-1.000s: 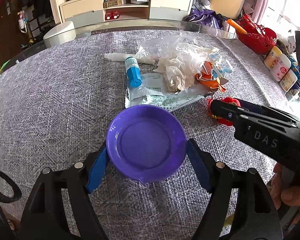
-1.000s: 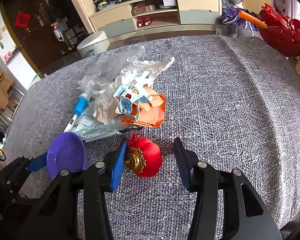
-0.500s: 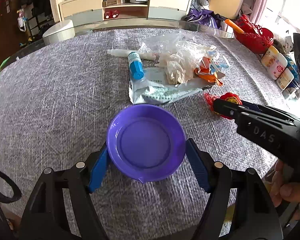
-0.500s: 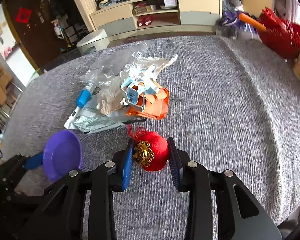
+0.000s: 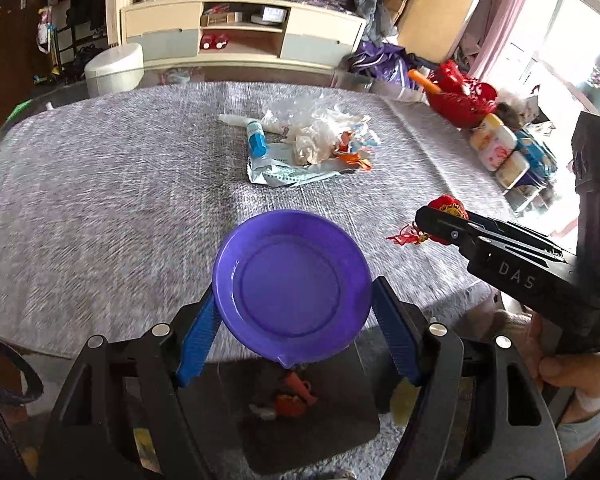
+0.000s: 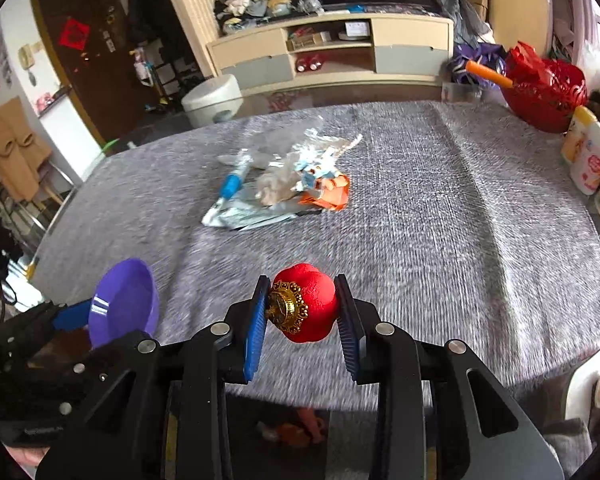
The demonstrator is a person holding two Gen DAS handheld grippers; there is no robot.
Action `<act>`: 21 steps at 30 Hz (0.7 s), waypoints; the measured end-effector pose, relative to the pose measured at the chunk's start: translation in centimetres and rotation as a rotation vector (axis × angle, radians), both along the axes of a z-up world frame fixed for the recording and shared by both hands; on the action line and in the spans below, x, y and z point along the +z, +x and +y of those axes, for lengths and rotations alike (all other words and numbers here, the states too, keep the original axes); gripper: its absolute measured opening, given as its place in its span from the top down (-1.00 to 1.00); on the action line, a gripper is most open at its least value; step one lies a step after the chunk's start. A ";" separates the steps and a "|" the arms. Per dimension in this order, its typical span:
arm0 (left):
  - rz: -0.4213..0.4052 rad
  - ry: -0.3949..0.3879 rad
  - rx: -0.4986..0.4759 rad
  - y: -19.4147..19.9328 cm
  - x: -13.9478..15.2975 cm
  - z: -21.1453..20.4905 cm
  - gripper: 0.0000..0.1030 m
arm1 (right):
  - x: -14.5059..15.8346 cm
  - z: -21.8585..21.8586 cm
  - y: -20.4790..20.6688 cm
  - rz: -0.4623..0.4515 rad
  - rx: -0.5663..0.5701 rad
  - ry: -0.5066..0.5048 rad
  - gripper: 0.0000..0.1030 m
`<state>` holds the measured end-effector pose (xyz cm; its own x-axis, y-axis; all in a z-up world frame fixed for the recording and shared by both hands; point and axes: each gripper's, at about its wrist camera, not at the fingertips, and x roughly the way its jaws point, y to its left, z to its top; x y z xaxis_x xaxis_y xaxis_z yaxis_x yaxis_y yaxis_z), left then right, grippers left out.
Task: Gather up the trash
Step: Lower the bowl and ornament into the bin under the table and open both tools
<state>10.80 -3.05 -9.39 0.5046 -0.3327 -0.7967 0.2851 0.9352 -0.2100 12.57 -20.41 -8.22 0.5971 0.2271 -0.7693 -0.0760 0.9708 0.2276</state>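
My left gripper [image 5: 294, 312] is shut on a purple plastic dish [image 5: 292, 286], held above the table's near edge; the dish also shows in the right wrist view [image 6: 124, 304]. My right gripper [image 6: 303, 312] is shut on a red lantern ornament [image 6: 306, 308] with a gold cap, lifted off the table; it shows in the left wrist view [image 5: 446, 212] with its red tassel hanging. A pile of trash [image 5: 312, 148] lies mid-table: clear plastic, crumpled paper, an orange wrapper [image 6: 328, 196], a blue-capped tube [image 5: 256, 144] and a silver pouch [image 6: 244, 214].
The table has a grey woven cloth [image 5: 100, 200]. A red basket [image 6: 544, 88] and several bottles [image 6: 590, 156] stand at its right edge. A dark bin [image 5: 300, 420] with orange scraps sits on the floor below the near edge. A cabinet stands beyond.
The right gripper closed on the red ornament and lifted it off the table. Both grippers drew back toward the near edge, so the trash pile looks farther away.
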 end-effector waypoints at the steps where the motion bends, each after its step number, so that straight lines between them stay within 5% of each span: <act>1: -0.009 0.003 -0.001 -1.1 0.4 0.3 -0.36 | 0.3 0.1 -0.6 -0.005 0.005 -0.001 0.35; 10: 0.000 -0.008 -0.012 -6.9 0.5 1.7 -0.36 | 0.5 1.7 -6.2 -0.002 0.059 -0.011 0.35; 21: 0.112 -0.017 -0.019 -10.9 -4.6 1.4 -0.36 | -3.5 2.7 -9.2 0.080 0.076 0.004 0.35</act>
<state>-0.14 -1.66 -14.01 0.4064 -0.3557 -0.8416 0.2767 0.9258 -0.2577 3.42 -17.72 -11.71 0.5144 0.2726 -0.8131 -0.1312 0.9620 0.2395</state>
